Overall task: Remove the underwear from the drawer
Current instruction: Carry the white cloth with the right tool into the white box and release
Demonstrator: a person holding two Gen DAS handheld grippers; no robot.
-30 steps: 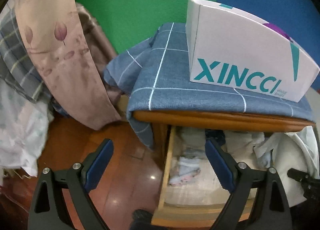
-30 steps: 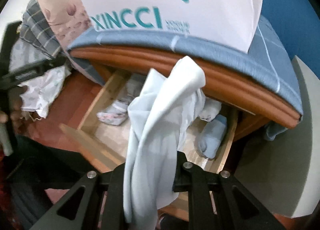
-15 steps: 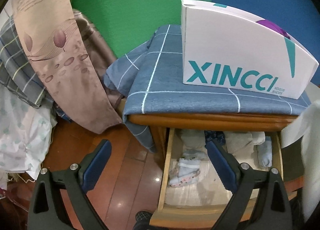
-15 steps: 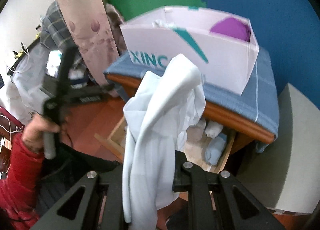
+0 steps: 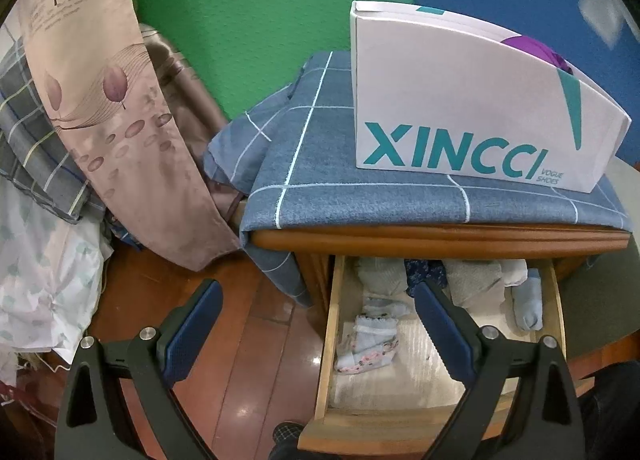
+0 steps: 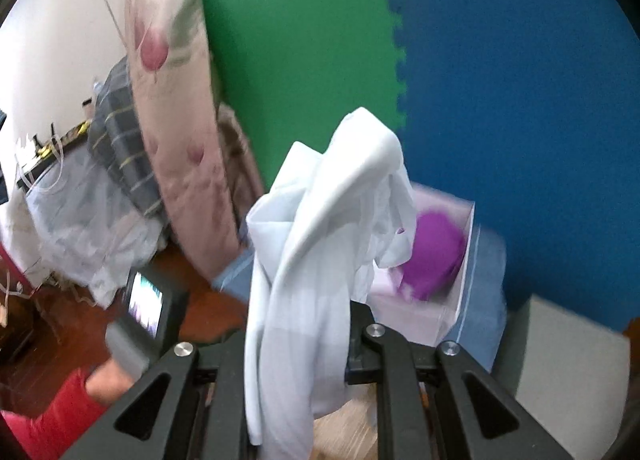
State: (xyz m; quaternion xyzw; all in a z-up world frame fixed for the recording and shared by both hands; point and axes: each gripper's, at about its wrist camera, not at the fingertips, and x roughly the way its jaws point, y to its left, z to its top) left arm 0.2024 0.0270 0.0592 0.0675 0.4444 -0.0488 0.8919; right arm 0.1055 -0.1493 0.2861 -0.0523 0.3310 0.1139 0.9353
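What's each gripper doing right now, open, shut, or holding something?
Left gripper: open, holding nothing.
Right gripper: shut on the pale blue underwear.

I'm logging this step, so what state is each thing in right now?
Drawer: pulled open, clothes inside.
White garment: out of the drawer, hanging from the right hand-held gripper.
Right hand-held gripper: shut on the white garment.
Left hand-held gripper: open, empty.
Shoe box: open-topped, standing on the blue cloth.
Blue sock: lying in the drawer.
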